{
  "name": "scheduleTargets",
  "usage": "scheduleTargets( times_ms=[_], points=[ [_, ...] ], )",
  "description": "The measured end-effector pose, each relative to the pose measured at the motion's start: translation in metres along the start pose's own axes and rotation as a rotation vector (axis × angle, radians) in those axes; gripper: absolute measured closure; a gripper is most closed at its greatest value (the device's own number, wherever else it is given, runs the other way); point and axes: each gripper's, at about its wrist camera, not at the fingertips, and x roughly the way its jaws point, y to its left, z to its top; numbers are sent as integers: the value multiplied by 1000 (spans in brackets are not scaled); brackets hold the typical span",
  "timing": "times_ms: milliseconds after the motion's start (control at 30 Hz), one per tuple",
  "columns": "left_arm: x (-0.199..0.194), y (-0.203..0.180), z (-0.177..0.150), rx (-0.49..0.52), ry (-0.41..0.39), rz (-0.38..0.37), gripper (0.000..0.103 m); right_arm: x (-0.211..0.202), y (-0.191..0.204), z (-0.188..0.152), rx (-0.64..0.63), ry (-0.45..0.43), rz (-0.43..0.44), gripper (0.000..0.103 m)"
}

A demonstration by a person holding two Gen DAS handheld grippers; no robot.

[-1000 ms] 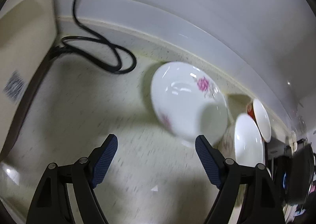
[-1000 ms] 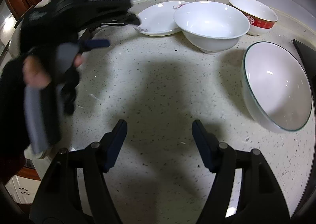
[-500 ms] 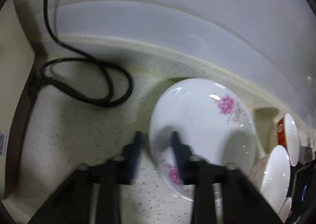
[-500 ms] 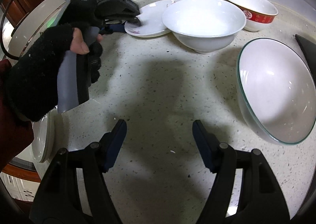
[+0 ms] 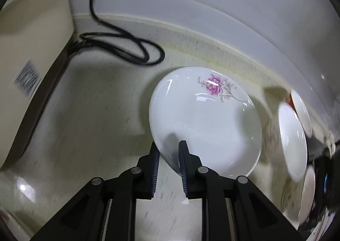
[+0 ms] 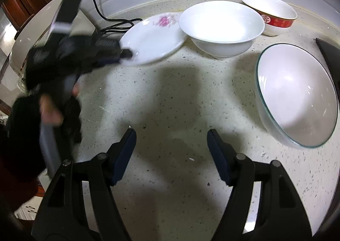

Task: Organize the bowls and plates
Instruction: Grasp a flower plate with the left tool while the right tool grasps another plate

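Left gripper (image 5: pixel 169 151) now clamped on near rim of flowered plate (image 5: pixel 204 121); a second back jaws stood wide apart and short of it, so grasp just made. Rim sits between the blue pads, one pad inside the dish, one outside. Plate near back wall of worktop (image 6: pixel 170 102), just beside white bowl (image 6: pixel 221 26); touching or not, cannot tell. From right wrist view near edge looks slightly raised, but blur makes that uncertain.

Right gripper (image 6: pixel 171 153) unchanged: released, nothing between pads, hovering over bare worktop. Red-banded bowl (image 6: pixel 274 15) behind white bowl, glass-rimmed bowl (image 6: pixel 297 96) off to right, well apart from plate. Black cable (image 5: pixel 127 47) and cream appliance (image 5: pixel 31 60) left of plate.

Meaning for task: first item secured, looks ready to lift and move. Thin rim pinch on glazed ceramic likely slippery; plate may pivot or clip white bowl when raised.
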Motion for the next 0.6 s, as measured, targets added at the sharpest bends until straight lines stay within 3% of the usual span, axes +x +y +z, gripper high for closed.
scheduleTargets(
  times_ms=[367,600],
  points=[
    [-42,7,-78,137,36,-33,80,-26,-16,-15,105,-38,-19,31],
    [-71,6,-116,257,79,-102,78,-26,-30,-24,179,-36,-18,31]
  ],
)
